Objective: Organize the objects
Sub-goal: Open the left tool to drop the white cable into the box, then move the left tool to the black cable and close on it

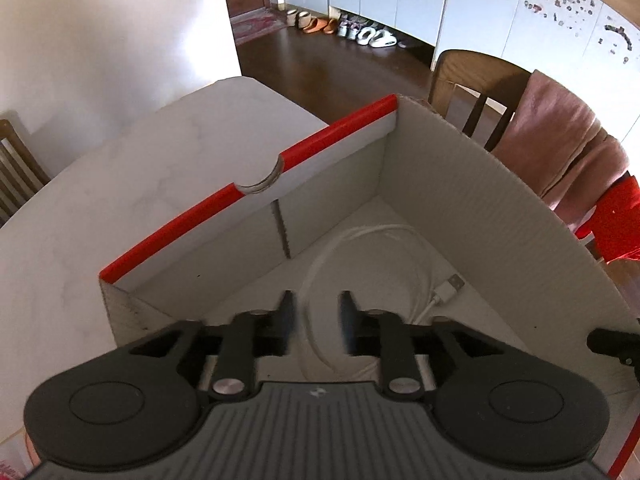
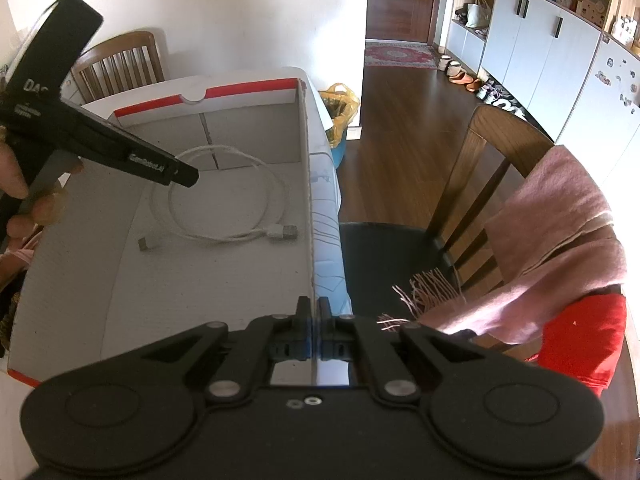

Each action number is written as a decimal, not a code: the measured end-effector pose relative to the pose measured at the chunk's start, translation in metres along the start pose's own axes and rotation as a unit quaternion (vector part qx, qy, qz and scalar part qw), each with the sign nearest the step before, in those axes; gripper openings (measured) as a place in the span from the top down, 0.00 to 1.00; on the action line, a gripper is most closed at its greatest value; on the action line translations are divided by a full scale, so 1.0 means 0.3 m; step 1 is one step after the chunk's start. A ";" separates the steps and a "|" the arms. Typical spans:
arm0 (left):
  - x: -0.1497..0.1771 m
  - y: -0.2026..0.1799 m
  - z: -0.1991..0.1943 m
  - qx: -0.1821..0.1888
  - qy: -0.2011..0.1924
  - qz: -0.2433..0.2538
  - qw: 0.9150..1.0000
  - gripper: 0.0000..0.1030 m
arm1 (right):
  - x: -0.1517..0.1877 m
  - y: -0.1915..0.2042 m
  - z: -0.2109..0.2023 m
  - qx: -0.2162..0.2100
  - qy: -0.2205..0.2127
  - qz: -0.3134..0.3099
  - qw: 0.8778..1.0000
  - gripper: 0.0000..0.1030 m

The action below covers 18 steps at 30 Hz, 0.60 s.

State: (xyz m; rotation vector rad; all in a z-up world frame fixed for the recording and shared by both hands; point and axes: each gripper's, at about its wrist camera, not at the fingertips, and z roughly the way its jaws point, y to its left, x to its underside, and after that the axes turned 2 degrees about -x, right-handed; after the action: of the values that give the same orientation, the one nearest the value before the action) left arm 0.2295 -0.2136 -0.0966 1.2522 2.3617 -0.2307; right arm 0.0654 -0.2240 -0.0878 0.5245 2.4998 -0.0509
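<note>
Right gripper pinches the cardboard box wall, while left gripper hangs spread, empty, over the coiled white cable inside.

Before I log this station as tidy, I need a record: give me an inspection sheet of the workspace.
Surface: white marbled table, bare where visible.
Job's things: open cardboard box with red-trimmed rim.
Clutter: nothing seen.
Grippers: left gripper open above the box floor, nothing between its pads; right gripper shut on the box's side wall.
Cables: white USB cable coiled loosely on the box floor.
Surroundings: wooden chair draped with pink scarf, red cloth, yellow bag, shoes along the cabinets.
</note>
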 end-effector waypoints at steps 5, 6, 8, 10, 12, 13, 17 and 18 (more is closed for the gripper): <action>0.012 0.005 -0.058 0.003 -0.026 -0.011 1.000 0.35 | -0.001 0.001 -0.003 0.003 0.001 -0.004 1.000 0.98; 0.012 0.008 -0.071 0.003 -0.028 -0.013 1.000 0.35 | -0.001 0.003 -0.001 0.004 0.002 -0.005 1.000 0.98; 0.015 0.012 -0.110 0.009 -0.039 -0.018 0.999 0.35 | -0.001 0.005 0.000 0.006 0.002 -0.009 1.000 0.98; 0.021 0.024 -0.151 0.014 -0.047 -0.021 0.999 0.35 | -0.002 0.006 0.001 0.007 0.003 -0.013 1.000 0.98; 0.031 0.041 -0.197 0.016 -0.058 -0.024 0.998 0.35 | -0.002 0.007 0.001 0.007 0.003 -0.014 1.000 0.98; 0.033 0.054 -0.216 0.016 -0.062 -0.027 0.998 0.35 | -0.002 0.007 0.001 0.008 0.004 -0.014 1.000 0.98; 0.067 0.104 -0.295 0.015 -0.079 -0.043 0.996 0.35 | -0.002 0.014 0.000 0.012 0.005 -0.017 1.000 0.98; 0.077 0.116 -0.308 0.013 -0.081 -0.047 0.996 0.34 | -0.002 0.015 0.000 0.013 0.005 -0.019 1.000 0.98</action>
State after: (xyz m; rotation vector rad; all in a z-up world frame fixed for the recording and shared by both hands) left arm 0.2176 -0.1442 -0.0236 1.0930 2.2857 -0.3800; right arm 0.0677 -0.2201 -0.0872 0.4904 2.5221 -0.0966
